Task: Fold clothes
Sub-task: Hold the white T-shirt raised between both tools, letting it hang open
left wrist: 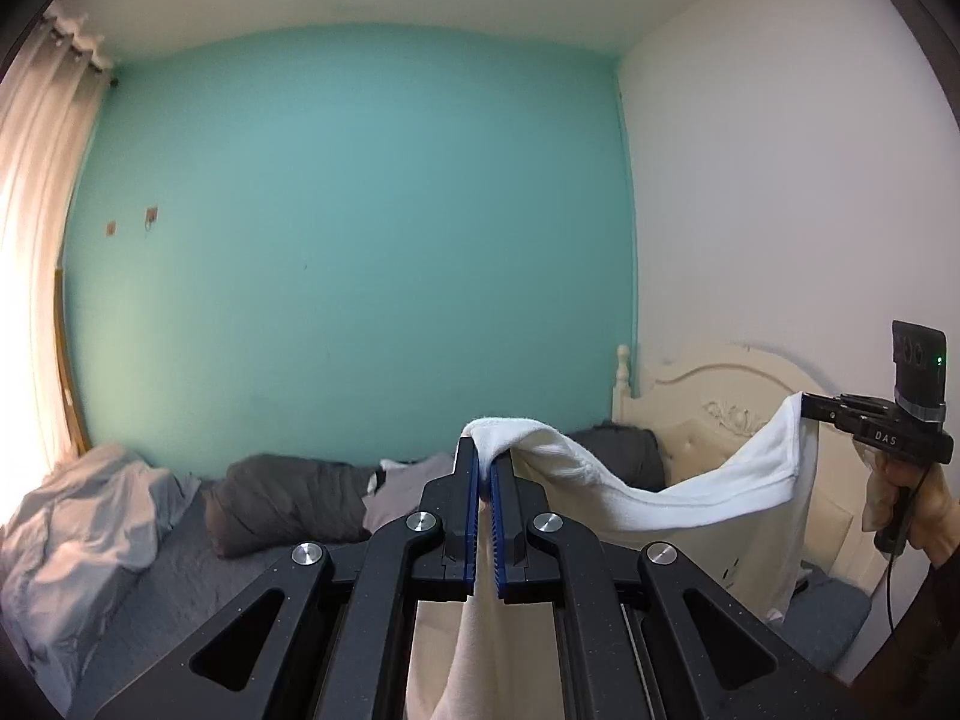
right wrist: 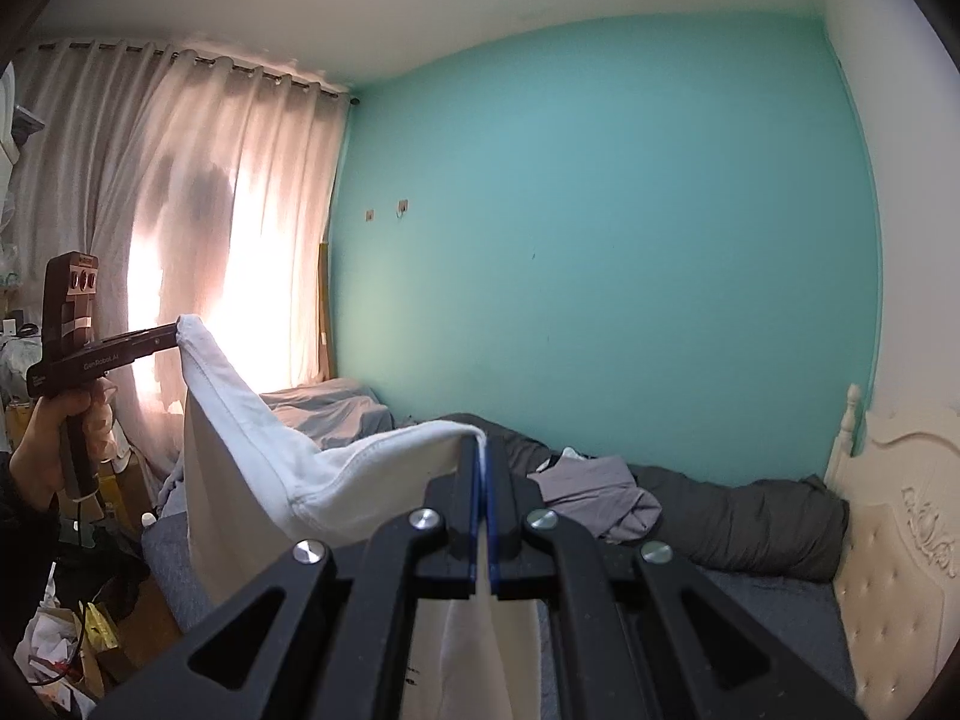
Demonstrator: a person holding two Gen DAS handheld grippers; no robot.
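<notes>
A white garment (left wrist: pixel 690 492) hangs in the air above the bed, stretched between both grippers with its top edge sagging in the middle. My left gripper (left wrist: pixel 485 456) is shut on one top corner, cloth bunched over its tips and hanging down beneath. My right gripper (right wrist: pixel 481 450) is shut on the other top corner of the white garment (right wrist: pixel 252 438). In the left wrist view the right gripper (left wrist: pixel 804 405) shows at the far right, a hand on its handle. In the right wrist view the left gripper (right wrist: pixel 177 333) shows at the far left, also hand-held.
The bed (right wrist: pixel 774 588) lies below with a dark grey duvet (right wrist: pixel 738 516), a grey garment (right wrist: pixel 594 492) and crumpled light bedding (left wrist: pixel 90 516). A cream headboard (right wrist: pixel 900 540) stands at the right. Curtains (right wrist: pixel 198 192) cover a bright window; clutter (right wrist: pixel 66 636) lies on the floor.
</notes>
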